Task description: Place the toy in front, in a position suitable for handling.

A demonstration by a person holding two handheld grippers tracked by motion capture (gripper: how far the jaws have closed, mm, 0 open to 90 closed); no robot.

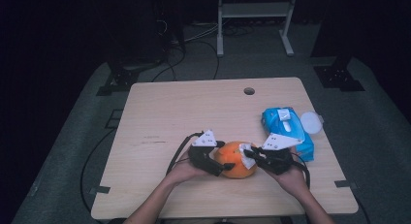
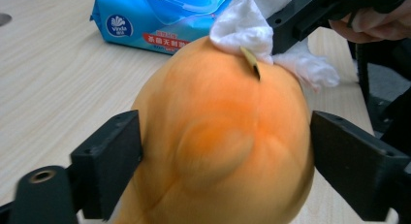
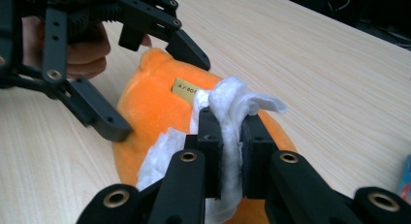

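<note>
Orange plush toy lies near the table's front edge. Left gripper fingers are spread around it, pads apparently clear. White wipe is clamped by right gripper. Toy should be steadied first, wipe then drawn lightly across.

Bench: plush toy near the front edge, slightly right of the middle. Left hand-held gripper at the toy's left side, one jaw on either flank. Right hand-held gripper at the toy's right side, holding a tissue that lies on the toy's top. Wipes pack behind and right of the toy, near the right edge. Round lid just beside the pack, at the right edge. Cable hole near the back edge, right of the middle.
</note>
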